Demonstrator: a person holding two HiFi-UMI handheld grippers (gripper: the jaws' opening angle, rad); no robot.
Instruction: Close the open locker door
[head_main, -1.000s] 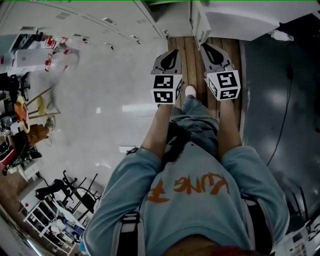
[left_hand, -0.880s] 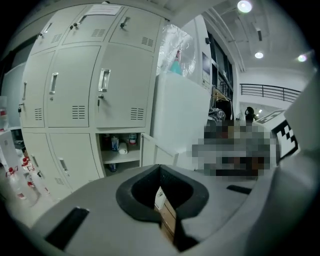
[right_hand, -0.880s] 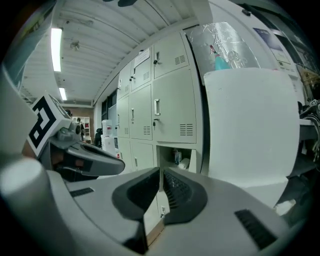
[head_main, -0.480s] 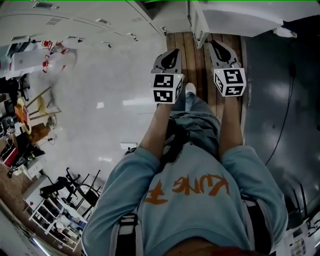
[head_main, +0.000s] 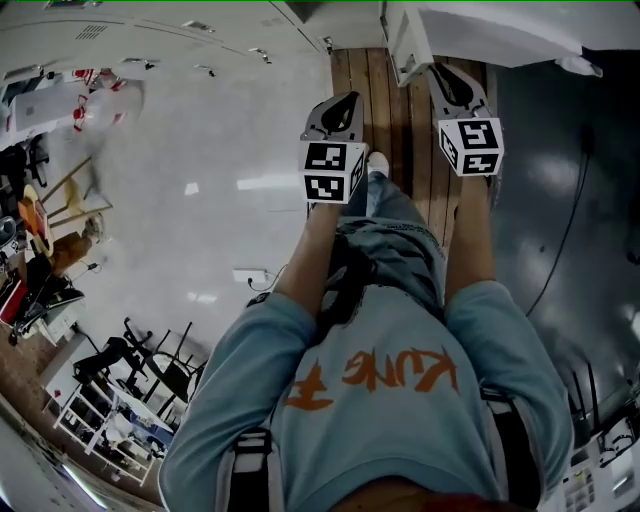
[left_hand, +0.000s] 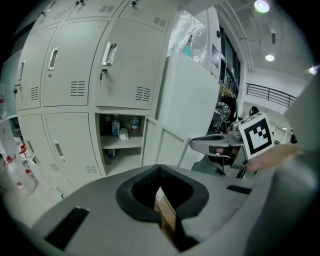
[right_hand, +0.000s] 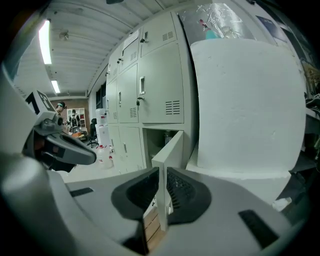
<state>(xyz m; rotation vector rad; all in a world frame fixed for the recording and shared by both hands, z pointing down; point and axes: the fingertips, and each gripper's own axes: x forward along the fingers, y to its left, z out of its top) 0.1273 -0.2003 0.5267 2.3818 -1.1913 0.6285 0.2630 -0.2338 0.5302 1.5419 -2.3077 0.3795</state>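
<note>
A wall of grey lockers fills the left gripper view, and one low locker (left_hand: 120, 137) stands open with bottles on its shelves. Its door (left_hand: 170, 145) swings out toward me. In the right gripper view the door (right_hand: 172, 147) shows edge-on, in line with the narrow gap between the jaws; I cannot tell if they touch it. From the head view the door (head_main: 398, 45) is at the top, and my right gripper (head_main: 447, 72) (right_hand: 161, 172), slightly open, sits just right of it. My left gripper (head_main: 345, 100) (left_hand: 160, 170) is shut and empty, further back on the left.
A big white block (right_hand: 245, 105) (head_main: 500, 30) stands right of the open locker. Wooden planks (head_main: 400, 110) run under the grippers, with dark floor and a cable (head_main: 570, 200) to the right. Water jugs (head_main: 100, 105) and folded chairs (head_main: 130, 370) are far left.
My right gripper has moved forward and to the right, closer to the door. The left gripper has edged forward only a little.
</note>
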